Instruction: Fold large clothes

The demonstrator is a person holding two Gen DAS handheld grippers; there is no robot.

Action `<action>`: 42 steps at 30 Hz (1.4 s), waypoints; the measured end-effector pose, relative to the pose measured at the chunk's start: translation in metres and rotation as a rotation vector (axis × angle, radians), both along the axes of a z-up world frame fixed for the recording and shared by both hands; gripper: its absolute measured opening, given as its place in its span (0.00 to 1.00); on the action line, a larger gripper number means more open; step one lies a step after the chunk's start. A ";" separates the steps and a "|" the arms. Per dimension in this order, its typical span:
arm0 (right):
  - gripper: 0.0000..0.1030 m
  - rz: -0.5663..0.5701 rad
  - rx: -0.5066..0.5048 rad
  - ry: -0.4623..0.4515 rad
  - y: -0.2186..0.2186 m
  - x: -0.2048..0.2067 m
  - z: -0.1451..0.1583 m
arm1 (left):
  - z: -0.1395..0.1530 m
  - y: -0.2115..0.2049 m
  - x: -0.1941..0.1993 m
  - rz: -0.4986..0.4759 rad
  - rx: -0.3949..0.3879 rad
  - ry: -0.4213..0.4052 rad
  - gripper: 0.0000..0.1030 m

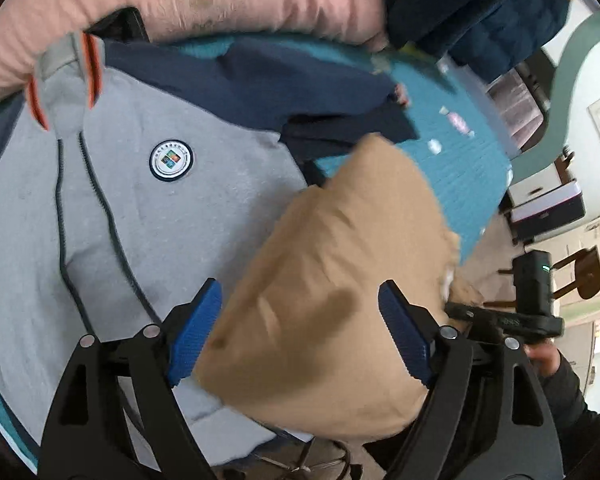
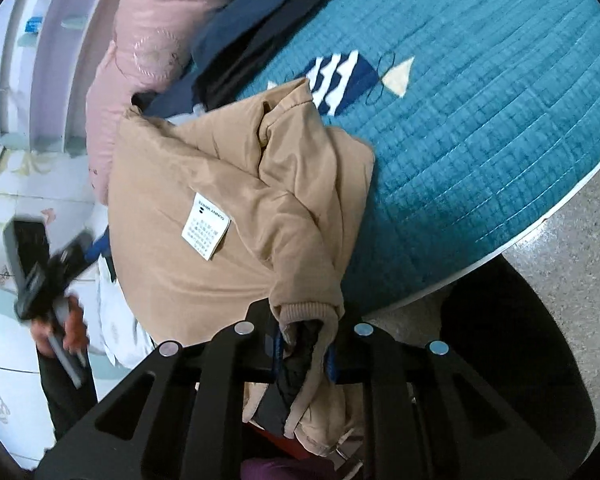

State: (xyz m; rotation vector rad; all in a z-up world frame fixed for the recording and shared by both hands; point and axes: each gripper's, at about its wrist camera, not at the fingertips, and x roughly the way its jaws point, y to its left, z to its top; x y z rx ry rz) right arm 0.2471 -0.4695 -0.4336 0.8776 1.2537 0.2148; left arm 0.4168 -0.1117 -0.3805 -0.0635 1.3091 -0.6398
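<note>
My right gripper (image 2: pixel 304 354) pinches the cuff of the tan jacket (image 2: pixel 228 184), which lies just ahead on the bed (image 2: pixel 480 120). My left gripper (image 1: pixel 300 332) is wide apart, holding nothing. If I tug hard, the cuff may slip out.

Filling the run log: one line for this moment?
right gripper: shut on tan jacket cuff | left gripper: open | quilt: beneath
</note>
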 end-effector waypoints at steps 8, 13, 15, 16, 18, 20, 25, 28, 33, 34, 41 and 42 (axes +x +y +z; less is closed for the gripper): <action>0.14 -0.004 0.023 0.039 0.001 0.008 -0.012 | -0.070 -0.024 0.042 -0.092 -0.020 0.225 0.86; 0.15 -0.003 0.001 0.052 0.002 0.011 -0.011 | -0.097 -0.035 0.046 -0.108 -0.050 0.309 0.80; 0.15 -0.006 -0.001 0.062 0.003 0.014 -0.015 | -0.099 -0.042 0.043 -0.124 -0.046 0.302 0.73; 0.15 -0.008 -0.004 0.064 0.004 0.016 -0.016 | -0.098 -0.044 0.042 -0.135 -0.051 0.298 0.65; 0.15 -0.016 -0.003 0.069 0.007 0.017 -0.018 | -0.092 -0.048 0.036 -0.159 -0.052 0.271 0.52; 0.15 -0.022 -0.004 0.069 0.007 0.017 -0.018 | -0.081 -0.053 0.025 -0.193 -0.034 0.199 0.40; 0.15 -0.055 -0.005 0.045 0.003 0.005 -0.008 | -0.033 -0.057 -0.002 -0.227 -0.091 0.001 0.22; 0.15 -0.088 0.010 0.011 -0.006 -0.005 0.006 | -0.006 -0.069 -0.010 -0.258 -0.138 -0.058 0.21; 0.15 -0.171 -0.004 -0.087 -0.043 -0.017 0.044 | 0.023 -0.129 0.008 -0.285 -0.203 -0.084 0.22; 0.15 -0.186 -0.009 -0.104 -0.051 -0.018 0.051 | 0.028 -0.142 0.014 -0.287 -0.208 -0.093 0.22; 0.15 -0.337 -0.103 -0.194 -0.149 -0.023 0.096 | 0.045 -0.265 0.053 -0.368 -0.272 -0.080 0.22; 0.15 -0.351 -0.118 -0.198 -0.159 -0.023 0.098 | 0.045 -0.287 0.060 -0.382 -0.281 -0.068 0.22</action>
